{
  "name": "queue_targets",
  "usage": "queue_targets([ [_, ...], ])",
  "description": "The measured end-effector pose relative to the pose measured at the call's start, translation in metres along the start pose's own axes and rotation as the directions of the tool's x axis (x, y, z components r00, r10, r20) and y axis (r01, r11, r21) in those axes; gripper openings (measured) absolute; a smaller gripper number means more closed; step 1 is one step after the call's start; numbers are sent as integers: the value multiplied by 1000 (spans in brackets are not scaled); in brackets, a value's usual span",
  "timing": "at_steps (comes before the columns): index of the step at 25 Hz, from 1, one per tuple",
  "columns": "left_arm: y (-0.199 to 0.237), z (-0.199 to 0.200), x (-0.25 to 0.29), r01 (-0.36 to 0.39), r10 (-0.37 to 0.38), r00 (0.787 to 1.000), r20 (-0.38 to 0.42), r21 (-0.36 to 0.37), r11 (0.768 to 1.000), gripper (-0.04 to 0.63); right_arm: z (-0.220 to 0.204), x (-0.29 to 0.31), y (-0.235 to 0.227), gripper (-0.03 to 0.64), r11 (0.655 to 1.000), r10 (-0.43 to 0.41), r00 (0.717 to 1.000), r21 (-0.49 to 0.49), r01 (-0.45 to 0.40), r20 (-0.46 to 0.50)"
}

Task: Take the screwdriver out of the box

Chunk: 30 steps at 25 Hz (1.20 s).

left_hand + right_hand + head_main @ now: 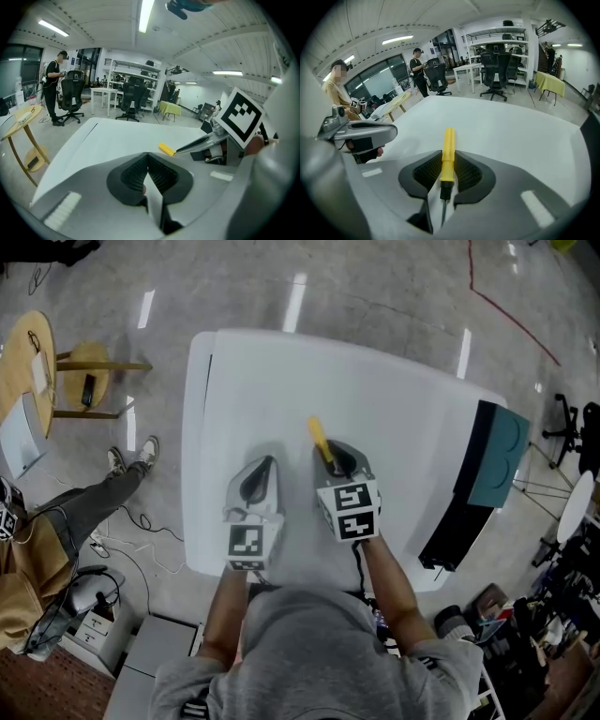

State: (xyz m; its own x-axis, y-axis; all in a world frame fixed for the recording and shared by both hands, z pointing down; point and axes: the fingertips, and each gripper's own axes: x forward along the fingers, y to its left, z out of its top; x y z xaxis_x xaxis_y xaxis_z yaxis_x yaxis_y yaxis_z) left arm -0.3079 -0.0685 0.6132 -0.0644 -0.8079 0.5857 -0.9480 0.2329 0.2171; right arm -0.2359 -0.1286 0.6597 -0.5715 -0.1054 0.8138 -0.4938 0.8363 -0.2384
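A yellow-handled screwdriver (448, 154) sits between the pads of my right gripper (448, 158), which is shut on it. The handle points forward past the fingertips and the thin metal shaft runs back toward the camera. In the head view the yellow handle (321, 439) sticks out ahead of the right gripper (336, 465), above the white table (403, 399). My left gripper (265, 465) hovers beside it on the left, its jaws shut with nothing between them (147, 155). The left gripper view also catches the screwdriver handle (166, 149). A dark box with a teal lid (492, 465) stands at the table's right edge.
A round wooden side table (26, 362) and a stool stand to the left of the table, and a seated person's leg (84, 498) is near its left front corner. Office chairs (129, 98) and desks stand beyond the far edge. Cables lie on the floor at left.
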Motion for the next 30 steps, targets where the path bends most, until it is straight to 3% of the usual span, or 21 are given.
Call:
queue_targets([
  [14, 1, 1, -3, 3, -3, 1000, 5, 7, 1000, 11, 1, 3, 6, 92, 1000, -10, 1000, 4, 10, -16],
  [21, -2, 8, -13, -1, 1, 1000, 22, 16, 1000, 12, 2, -3, 9, 206, 1000, 7, 1000, 17, -7, 8],
  [30, -17, 22, -34, -1, -2, 998, 67, 43, 999, 12, 14, -35, 11, 221, 1000, -16, 997, -2, 16, 70],
])
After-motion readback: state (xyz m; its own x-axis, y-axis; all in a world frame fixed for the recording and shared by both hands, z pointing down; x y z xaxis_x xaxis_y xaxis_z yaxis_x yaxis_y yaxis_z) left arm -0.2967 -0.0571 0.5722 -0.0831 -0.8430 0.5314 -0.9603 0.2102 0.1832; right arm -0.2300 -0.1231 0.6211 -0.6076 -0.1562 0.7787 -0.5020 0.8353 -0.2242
